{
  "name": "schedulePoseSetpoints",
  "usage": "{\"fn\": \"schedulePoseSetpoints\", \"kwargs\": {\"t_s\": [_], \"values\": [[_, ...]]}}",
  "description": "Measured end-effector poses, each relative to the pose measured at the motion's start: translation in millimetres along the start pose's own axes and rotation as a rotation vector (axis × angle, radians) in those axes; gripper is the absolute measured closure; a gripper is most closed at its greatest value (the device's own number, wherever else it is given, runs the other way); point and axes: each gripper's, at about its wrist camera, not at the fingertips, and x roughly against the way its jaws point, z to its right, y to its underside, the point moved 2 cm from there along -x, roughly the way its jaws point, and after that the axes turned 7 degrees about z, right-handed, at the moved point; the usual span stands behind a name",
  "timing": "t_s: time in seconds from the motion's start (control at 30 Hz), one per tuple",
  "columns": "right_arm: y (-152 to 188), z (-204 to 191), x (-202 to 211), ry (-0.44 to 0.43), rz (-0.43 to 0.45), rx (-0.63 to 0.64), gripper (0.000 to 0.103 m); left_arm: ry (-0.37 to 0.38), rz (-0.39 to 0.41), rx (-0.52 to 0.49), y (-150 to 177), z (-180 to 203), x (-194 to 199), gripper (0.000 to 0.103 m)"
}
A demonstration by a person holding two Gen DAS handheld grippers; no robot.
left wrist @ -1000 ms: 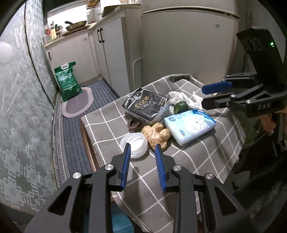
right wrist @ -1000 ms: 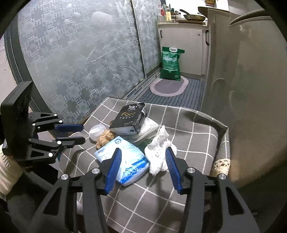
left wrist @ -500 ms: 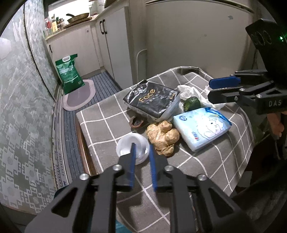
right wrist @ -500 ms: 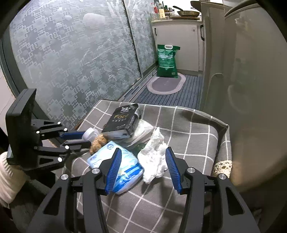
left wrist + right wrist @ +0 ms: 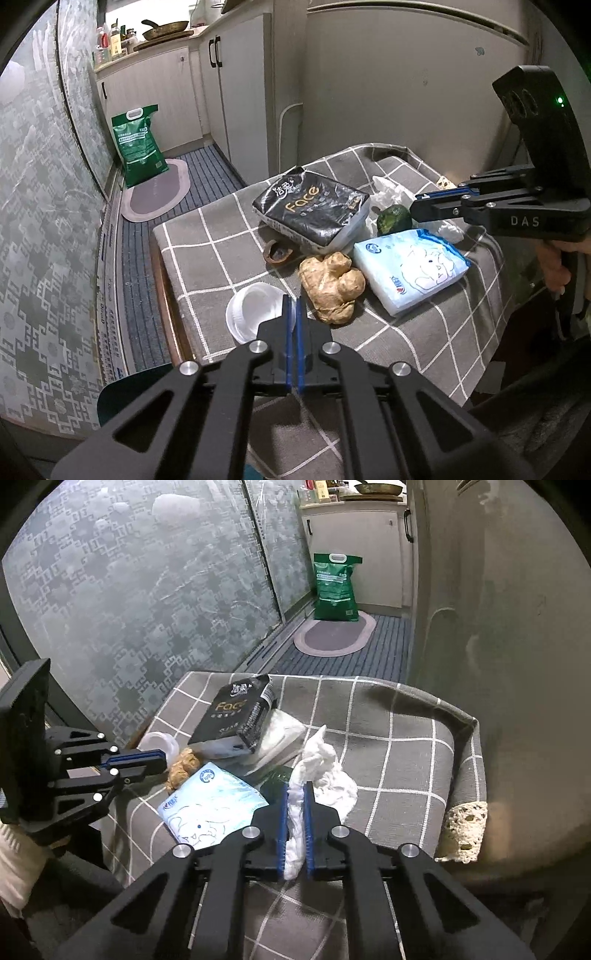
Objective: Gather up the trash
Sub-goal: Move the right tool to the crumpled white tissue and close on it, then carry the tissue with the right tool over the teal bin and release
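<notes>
Nearest in the right wrist view, the right tool (image 5: 295, 797) pinches the near tail of the crumpled tissue (image 5: 325, 771), its blue pads pressed on the white paper, while the rest of the wad lies on the checked cloth of the worktop (image 5: 406, 738). The tissue should be very light, soft and easy to tear, so a hold on a thick fold looks safer than one on a thin edge, and it should lift with almost no effort. In the left wrist view the left tool (image 5: 294, 314) has its pads pressed almost together, right at the rim of the white cup (image 5: 255, 312); whether it nips that rim or only overlaps it, I cannot tell. The cup looks thin, light and easily crushed, and it appears empty; a pinch on the rim wall is likely the best hold. Just beside it sits a ginger root (image 5: 332, 284), firm and knobbly, then a soft blue tissue pack (image 5: 410, 269) in slick wrap. Further on lie a small brown shell-like scrap (image 5: 277, 253), a dark green round thing (image 5: 394, 218) and the black pack (image 5: 310, 208), propped on a white pack. On the floor beyond stands a green bag (image 5: 138, 144).
</notes>
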Motion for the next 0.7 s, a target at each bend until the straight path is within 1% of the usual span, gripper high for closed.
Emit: {"fn": "schedulePoseSetpoints", "kwargs": {"t_s": [0.2,0.47,0.6,0.7], "values": [[-8.0,-3.8,18.1,-0.005,0.054,0.003,0.097,0.025,0.041,0.031,-4.0,-2.8,11.4,0.101],[-19.8,-7.3,37.1,-0.010,0.115,0.003,0.097,0.004,0.066,0.041,-4.2,-11.9,20.2,0.101],[-23.4,-10.6,42.4,-0.029,0.130,-0.002,0.097,0.020,0.078,0.063,-3.1,-16.9,25.5,0.101],[-25.2,-15.2,41.2,-0.036,0.129,0.005,0.097,0.037,0.088,0.060,-2.7,-16.5,30.0,0.101]]}}
